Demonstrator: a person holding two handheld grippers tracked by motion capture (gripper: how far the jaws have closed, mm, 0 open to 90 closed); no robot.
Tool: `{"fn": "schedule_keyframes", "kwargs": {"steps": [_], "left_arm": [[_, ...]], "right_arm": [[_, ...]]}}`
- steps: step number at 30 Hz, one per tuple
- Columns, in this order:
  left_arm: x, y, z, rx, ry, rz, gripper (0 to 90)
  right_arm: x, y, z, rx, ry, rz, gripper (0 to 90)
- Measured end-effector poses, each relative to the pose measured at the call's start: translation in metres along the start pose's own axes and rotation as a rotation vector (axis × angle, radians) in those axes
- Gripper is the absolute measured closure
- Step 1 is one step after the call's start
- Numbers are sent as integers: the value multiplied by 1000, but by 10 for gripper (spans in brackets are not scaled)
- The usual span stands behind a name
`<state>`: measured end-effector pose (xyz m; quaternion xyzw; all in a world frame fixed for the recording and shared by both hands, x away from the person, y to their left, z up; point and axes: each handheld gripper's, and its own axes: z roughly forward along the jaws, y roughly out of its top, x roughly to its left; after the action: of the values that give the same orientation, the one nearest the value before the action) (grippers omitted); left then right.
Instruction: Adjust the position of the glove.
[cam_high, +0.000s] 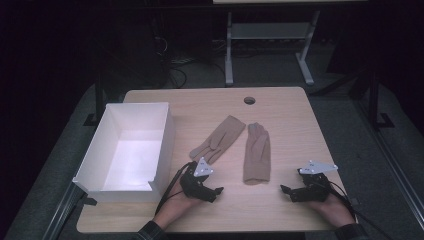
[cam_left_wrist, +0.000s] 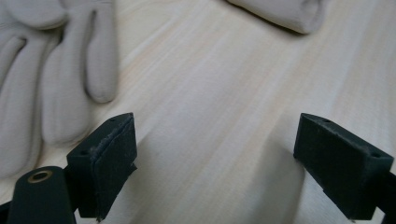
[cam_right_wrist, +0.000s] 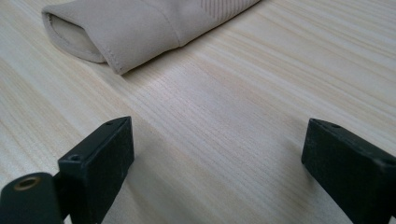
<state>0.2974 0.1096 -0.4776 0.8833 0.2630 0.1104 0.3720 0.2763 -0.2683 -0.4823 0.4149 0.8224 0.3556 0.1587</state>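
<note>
Two beige gloves lie on the light wooden table (cam_high: 285, 115). The left glove (cam_high: 218, 139) lies slanted, fingers toward the near left. The right glove (cam_high: 257, 152) lies straight, cuff toward me. My left gripper (cam_high: 219, 190) rests low near the front edge, just below the left glove's fingers (cam_left_wrist: 60, 79), open with bare wood between its jaws. My right gripper (cam_high: 283, 189) sits at the near right, open, with the right glove's cuff (cam_right_wrist: 116, 30) ahead and left of it. Nothing is held.
An open white box (cam_high: 131, 150) stands on the table's left side, close beside my left hand. A round cable hole (cam_high: 249, 100) sits near the far edge. A metal frame (cam_high: 270, 45) stands on the floor beyond the table.
</note>
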Motion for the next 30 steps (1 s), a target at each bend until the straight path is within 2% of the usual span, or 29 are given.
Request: {"fn": "schedule_keyframes", "kwargs": {"steps": [14, 19, 20, 21, 22, 26, 27, 28, 30], "left_arm": [[2, -1, -1, 1, -14, 16, 124], [5, -1, -2, 0, -22, 20, 125], [5, -2, -2, 0, -23, 21, 125], [5, -2, -2, 0, -23, 22, 125], [5, -2, -2, 0, -24, 22, 125], [6, -2, -2, -2, -28, 24, 124], [6, -2, -1, -1, -31, 28, 123], [6, -2, -1, -1, -31, 28, 123], [7, -1, -1, -2, -30, 34, 123]], "right_arm": [[-1, 0, -1, 0, 14, -11, 96], [-3, 5, -4, 32, 23, -17, 267], [-3, 7, -5, 31, 18, -9, 316], [-3, 10, -5, 28, 11, -4, 420], [-3, 10, -5, 28, 11, -4, 420], [-1, 15, -8, 8, 7, 5, 615], [-1, 18, -10, -4, 14, 2, 713], [-1, 18, -10, -4, 14, 2, 713], [-1, 21, -10, -7, 17, -3, 786]]}}
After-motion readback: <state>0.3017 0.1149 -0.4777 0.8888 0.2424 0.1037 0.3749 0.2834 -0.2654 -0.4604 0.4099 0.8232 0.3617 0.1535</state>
